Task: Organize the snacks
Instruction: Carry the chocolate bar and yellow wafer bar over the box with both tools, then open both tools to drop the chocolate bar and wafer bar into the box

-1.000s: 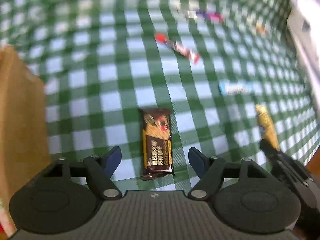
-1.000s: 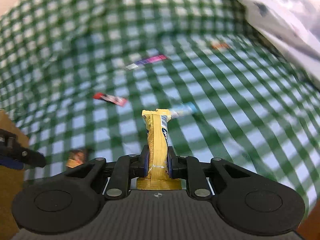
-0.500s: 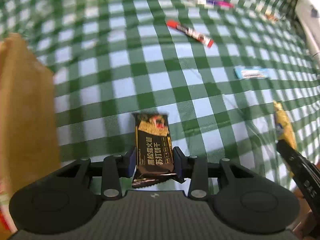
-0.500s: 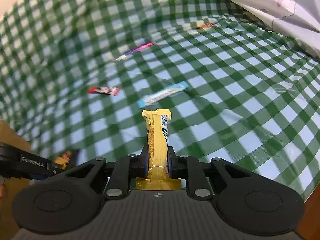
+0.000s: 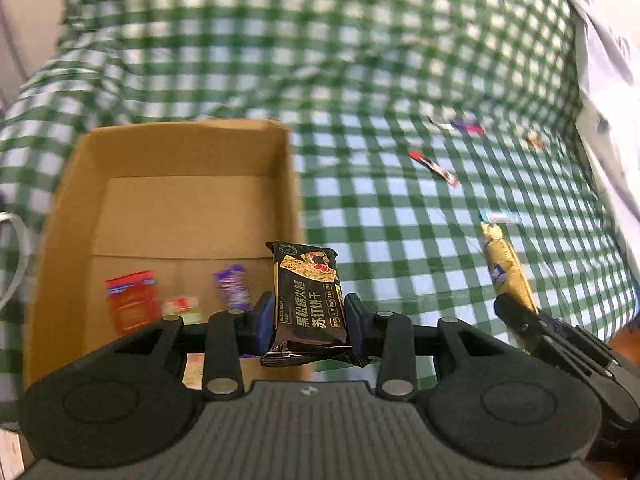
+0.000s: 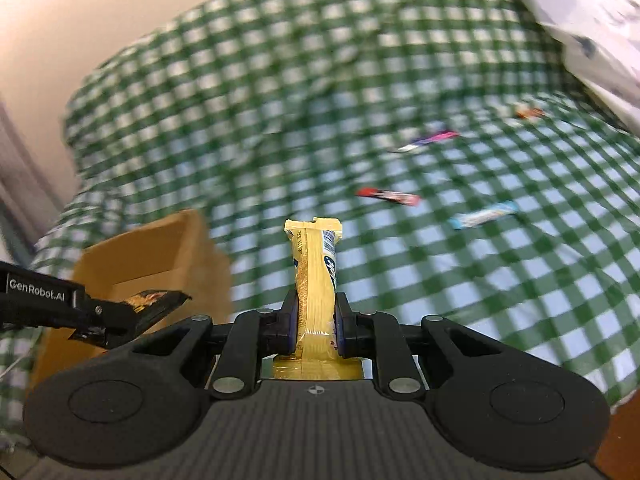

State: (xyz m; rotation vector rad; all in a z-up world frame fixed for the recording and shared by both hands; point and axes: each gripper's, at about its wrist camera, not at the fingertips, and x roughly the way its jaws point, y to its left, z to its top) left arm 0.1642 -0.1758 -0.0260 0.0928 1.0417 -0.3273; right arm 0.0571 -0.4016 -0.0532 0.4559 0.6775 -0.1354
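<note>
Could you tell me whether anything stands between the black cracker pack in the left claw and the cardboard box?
Nothing visible does. The left claw holds the black cracker pack at the cardboard box, whose top is open. Inside lie only a few small snacks, low on its floor.

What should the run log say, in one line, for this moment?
left tool: shut on black cracker pack | right tool: shut on yellow bar | cardboard box: open, holds snacks | checkered cloth: snacks remain
</note>
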